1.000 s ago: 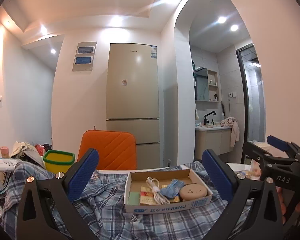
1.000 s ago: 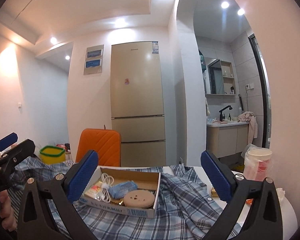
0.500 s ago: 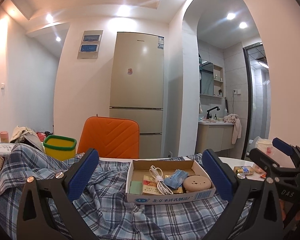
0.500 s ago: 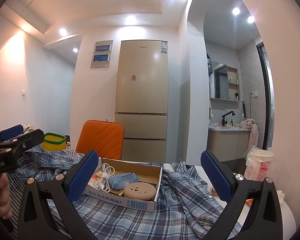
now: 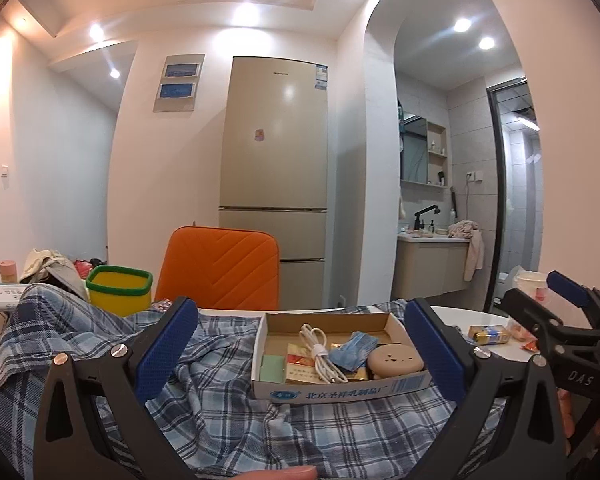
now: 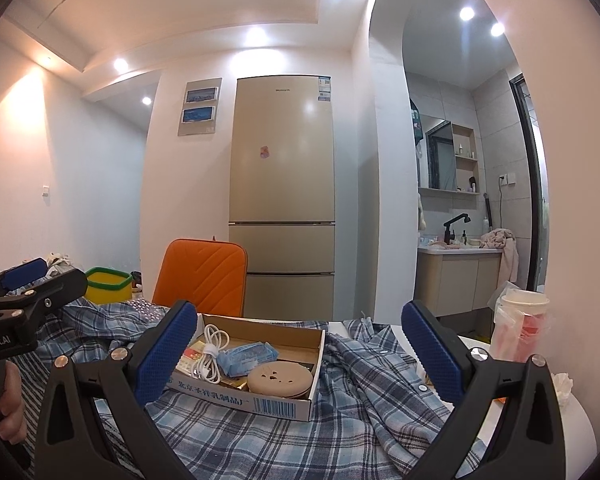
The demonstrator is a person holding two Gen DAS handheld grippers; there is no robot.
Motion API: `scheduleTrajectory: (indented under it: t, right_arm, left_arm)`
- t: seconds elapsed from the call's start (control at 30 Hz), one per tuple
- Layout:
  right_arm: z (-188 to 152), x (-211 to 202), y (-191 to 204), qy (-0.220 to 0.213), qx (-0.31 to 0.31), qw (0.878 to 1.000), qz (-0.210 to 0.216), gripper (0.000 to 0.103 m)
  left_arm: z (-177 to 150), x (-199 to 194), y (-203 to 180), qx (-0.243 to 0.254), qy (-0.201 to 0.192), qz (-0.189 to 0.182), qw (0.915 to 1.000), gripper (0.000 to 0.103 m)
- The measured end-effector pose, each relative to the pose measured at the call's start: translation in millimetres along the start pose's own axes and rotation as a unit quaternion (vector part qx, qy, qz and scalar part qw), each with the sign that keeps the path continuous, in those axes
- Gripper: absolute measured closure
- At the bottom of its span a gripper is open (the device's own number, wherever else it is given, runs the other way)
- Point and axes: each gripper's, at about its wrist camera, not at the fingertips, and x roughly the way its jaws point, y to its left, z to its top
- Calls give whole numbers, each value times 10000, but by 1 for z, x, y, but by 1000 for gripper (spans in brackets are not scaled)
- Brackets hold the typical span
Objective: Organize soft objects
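A tall champagne-coloured fridge [image 5: 274,176] stood against the far wall, and an orange quilted chair back [image 5: 219,267] rose just behind the white round table [image 6: 540,432]. Spread over most of that table lay a rumpled blue-and-white plaid shirt [image 5: 228,404], its button placket trailing toward the right edge and a raised fold bunched up at the left.

On top of the shirt sat a shallow open cardboard box [image 5: 340,390] with blue print on its front wall. Beyond the shirt's left end stood a yellow bin with a green rim [image 5: 119,290], and at the table's right edge a lidded takeaway cup in a clear plastic bag [image 6: 520,326].

The left gripper [image 5: 300,346] hung above the cloth in front of the box, its blue-padded fingers [image 5: 166,346] spread wide with nothing between them. The right gripper [image 6: 300,350] hovered a little to the right, likewise gaping and empty, the box showing in the gap.

Inside the box lay a round tan disc with small holes [image 6: 279,378], a crumpled blue face mask [image 6: 247,356], a coiled white charging cable [image 5: 320,350] and a small green pad [image 5: 271,368].
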Motion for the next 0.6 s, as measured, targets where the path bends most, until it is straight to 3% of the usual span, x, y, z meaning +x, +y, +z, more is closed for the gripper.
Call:
scheduleTrajectory:
  t: [0.6]
  right_arm:
    - [-1,2,0,7,2,10000,-4,0]
  left_arm:
    - [-1,-2,-6,159,-93,-25,9998,0]
